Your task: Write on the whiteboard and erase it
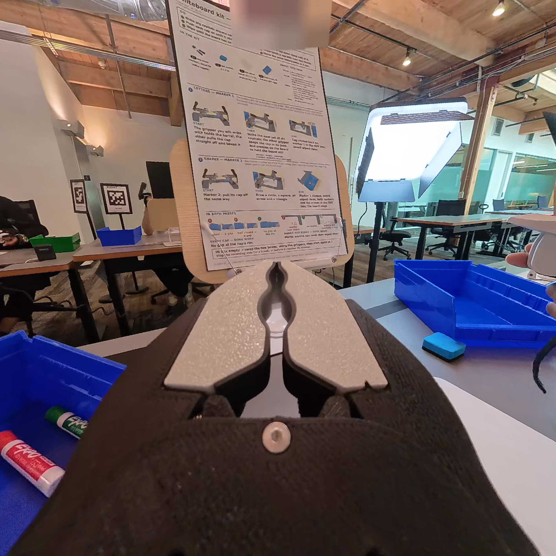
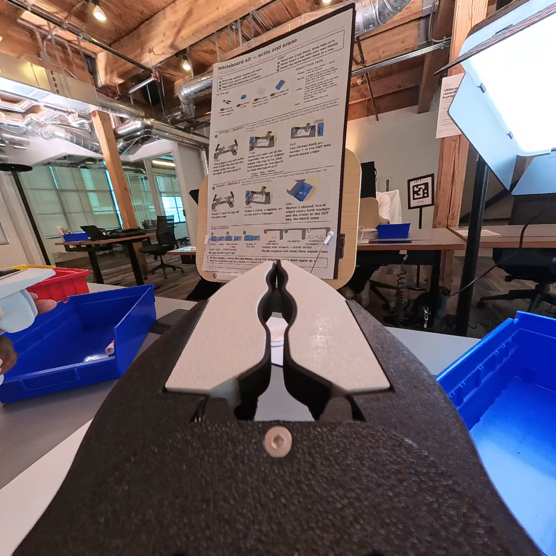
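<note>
Left gripper [image 1: 276, 266] jaws pressed together, bare; right gripper [image 2: 277, 264] likewise; red-capped white marker [image 1: 28, 461] and green-capped white marker [image 1: 66, 421] lie flat in the blue plastic bin [image 1: 45, 367], caps pointing up-left.

1. Straight ahead of both tongs, an instruction sheet [image 1: 258, 156] on a wooden stand [image 1: 343, 210] blocks the way at the table's far edge.
2. Left of the left tongs [image 1: 276, 266], a blue bin [image 1: 45, 361] holds a red marker [image 1: 30, 463] and a green marker [image 1: 67, 421].
3. Right of them, an open-fronted bin [image 1: 427, 288] stands with an eraser [image 1: 443, 346] just before it.
4. Bare grey table [image 1: 481, 400] lies nearer, right.
5. Right of the right tongs [image 2: 277, 264], another bin [image 2: 493, 361] stands close.
</note>
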A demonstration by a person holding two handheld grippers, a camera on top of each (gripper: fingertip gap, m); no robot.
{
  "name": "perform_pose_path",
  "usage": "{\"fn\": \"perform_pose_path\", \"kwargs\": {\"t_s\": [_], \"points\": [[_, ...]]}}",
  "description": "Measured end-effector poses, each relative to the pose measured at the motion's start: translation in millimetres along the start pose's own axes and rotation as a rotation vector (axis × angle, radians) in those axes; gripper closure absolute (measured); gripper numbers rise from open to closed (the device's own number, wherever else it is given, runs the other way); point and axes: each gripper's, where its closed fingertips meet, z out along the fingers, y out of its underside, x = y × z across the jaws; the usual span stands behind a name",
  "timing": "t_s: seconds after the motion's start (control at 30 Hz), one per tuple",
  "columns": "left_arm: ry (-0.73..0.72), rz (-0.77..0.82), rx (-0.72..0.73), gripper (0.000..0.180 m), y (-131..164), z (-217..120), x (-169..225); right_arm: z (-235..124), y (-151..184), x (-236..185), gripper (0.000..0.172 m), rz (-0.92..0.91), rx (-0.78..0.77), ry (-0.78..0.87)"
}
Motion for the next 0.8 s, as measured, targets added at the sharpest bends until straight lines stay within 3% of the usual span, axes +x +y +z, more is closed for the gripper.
{"fn": "perform_pose_path", "kwargs": {"t_s": [0.37,0.8], "points": [[-0.001,-0.007,0.005,0.180,-1.2,-1.3,-4.8,0.5,-3.8,-6.0,0.172,0.000,0.024,-0.048],[0.016,0.001,-0.002,0.180,2.6,-1.6,0.0,-10.4,-18.9,-36.3,0.172,-0.015,0.077,-0.275]]}}
